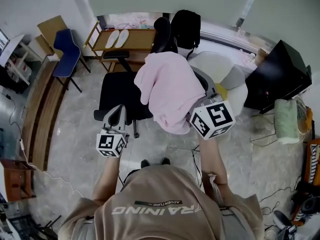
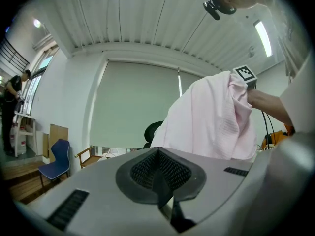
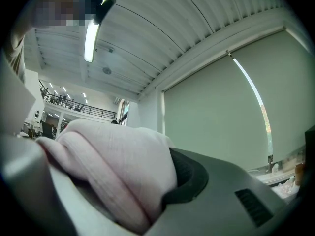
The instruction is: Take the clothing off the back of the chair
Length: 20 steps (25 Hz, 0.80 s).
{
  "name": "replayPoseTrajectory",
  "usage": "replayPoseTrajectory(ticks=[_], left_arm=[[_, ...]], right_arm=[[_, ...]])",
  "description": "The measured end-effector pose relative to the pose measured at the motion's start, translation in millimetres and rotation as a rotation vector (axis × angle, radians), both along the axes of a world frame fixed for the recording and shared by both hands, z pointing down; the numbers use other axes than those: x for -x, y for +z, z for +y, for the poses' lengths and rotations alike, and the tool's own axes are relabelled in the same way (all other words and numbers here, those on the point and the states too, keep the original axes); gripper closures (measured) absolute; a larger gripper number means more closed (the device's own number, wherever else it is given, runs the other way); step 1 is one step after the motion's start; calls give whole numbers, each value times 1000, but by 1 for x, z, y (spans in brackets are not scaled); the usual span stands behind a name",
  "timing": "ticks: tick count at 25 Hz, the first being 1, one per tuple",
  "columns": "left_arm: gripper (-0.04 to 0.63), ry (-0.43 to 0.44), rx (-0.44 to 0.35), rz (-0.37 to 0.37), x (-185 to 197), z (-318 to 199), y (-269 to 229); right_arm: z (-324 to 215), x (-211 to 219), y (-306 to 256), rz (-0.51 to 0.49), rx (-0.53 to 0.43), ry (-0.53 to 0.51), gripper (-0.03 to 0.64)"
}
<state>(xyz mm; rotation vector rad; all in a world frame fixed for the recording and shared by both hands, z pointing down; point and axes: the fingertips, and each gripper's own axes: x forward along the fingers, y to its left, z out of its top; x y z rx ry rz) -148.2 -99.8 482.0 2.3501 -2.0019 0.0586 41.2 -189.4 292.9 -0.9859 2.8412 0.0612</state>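
Note:
A pale pink garment (image 1: 167,86) hangs bunched from my right gripper (image 1: 200,109), which is shut on a thick fold of it (image 3: 113,171). It hangs over the back of a black office chair (image 1: 120,91), whose headrest (image 1: 161,34) shows beyond it. I cannot tell whether its lower edge still touches the chair. My left gripper (image 1: 116,118) is beside the chair seat, left of the garment, its jaws shut together with nothing between them (image 2: 158,181). In the left gripper view the pink garment (image 2: 211,122) hangs up and to the right, under the right gripper's marker cube (image 2: 244,74).
A blue chair (image 1: 67,54) and a wooden chair holding slippers (image 1: 120,39) stand at the back left. A black backpack (image 1: 186,29), white bags (image 1: 220,69) and a black box (image 1: 280,76) crowd the back right. Cables lie on the tiled floor (image 1: 165,144).

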Motion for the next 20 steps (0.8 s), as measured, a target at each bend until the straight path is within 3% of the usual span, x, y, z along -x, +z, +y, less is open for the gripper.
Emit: replayPoseTrajectory(ticks=[6, 20], left_arm=[[583, 77, -35, -34, -2, -4, -14], [583, 128, -113, -37, 5, -9, -47]], right_arm=[[22, -4, 53, 47, 67, 35, 518], [43, 5, 64, 102, 30, 64, 518]])
